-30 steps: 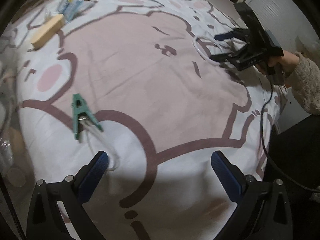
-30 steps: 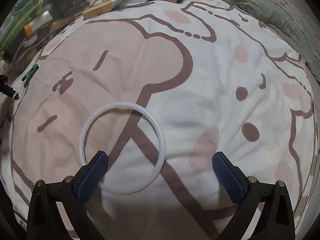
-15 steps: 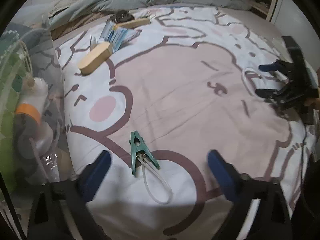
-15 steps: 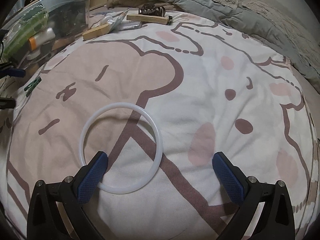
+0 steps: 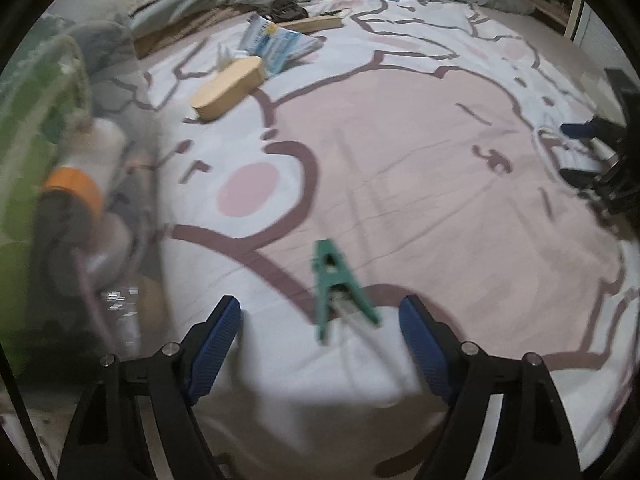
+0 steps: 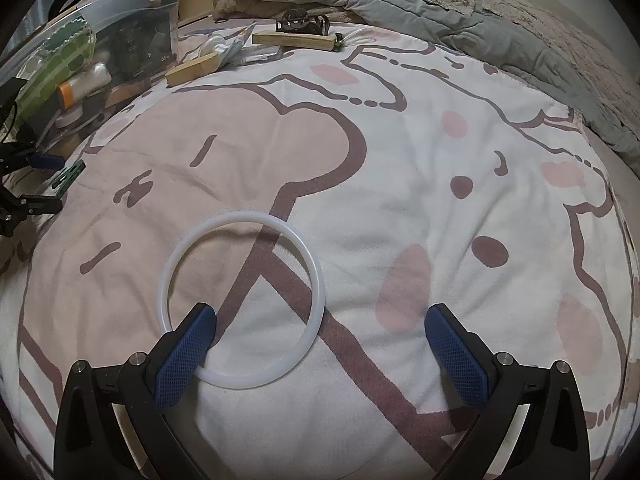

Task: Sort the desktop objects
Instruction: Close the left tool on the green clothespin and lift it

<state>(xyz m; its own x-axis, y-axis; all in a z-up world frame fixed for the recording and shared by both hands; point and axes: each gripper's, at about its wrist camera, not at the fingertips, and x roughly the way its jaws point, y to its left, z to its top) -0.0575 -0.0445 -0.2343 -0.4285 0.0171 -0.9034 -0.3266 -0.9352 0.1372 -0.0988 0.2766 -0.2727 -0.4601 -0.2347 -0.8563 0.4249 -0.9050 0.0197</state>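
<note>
Left hand-held gripper (image 5: 320, 332): jaws closing, the green clothespin (image 5: 334, 286) between its 2 blue pads, not yet pinched.
Green clothespin: lies on the bed's cartoon-print blanket (image 5: 400, 168), at 6 o'clock in the left view.
Right hand-held gripper (image 6: 320, 340): jaws wide apart, gripping nothing.
White ring (image 6: 242, 300): flat on the blanket, at 7 o'clock; the gripper's left pad overlaps its near rim.
Wooden block (image 5: 228, 88): at 11 o'clock.

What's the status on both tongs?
Left tongs closing around green clothespin, no contact yet. Right tongs open over white ring, ring flat on blanket. Nothing in the way.
</note>
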